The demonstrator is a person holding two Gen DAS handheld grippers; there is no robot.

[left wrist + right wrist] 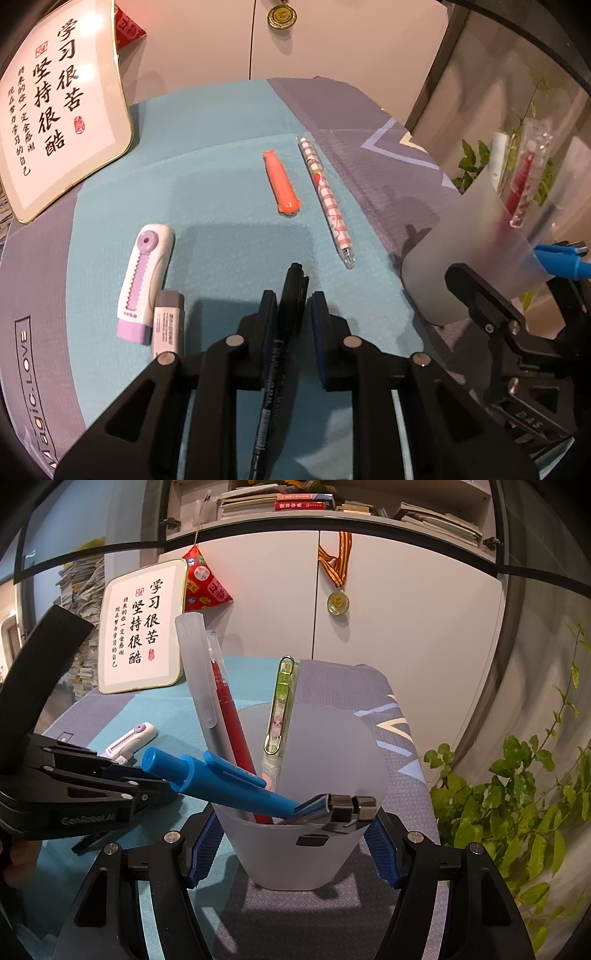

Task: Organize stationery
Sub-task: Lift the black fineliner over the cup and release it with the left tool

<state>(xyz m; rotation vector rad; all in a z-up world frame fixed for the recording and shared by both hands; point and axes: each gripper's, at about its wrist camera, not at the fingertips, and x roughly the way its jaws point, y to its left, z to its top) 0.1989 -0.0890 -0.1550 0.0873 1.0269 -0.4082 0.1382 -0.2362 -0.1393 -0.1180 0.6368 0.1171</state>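
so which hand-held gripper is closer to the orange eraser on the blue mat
Left. The left hand-held gripper holds a black pen on the same blue mat, the orange eraser lying just ahead of its tips. The right hand-held gripper is off to the side, clamping the frosted cup.

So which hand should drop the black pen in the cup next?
Left, probably. Its fingers already pinch the black pen, while the right fingers are holding the cup.
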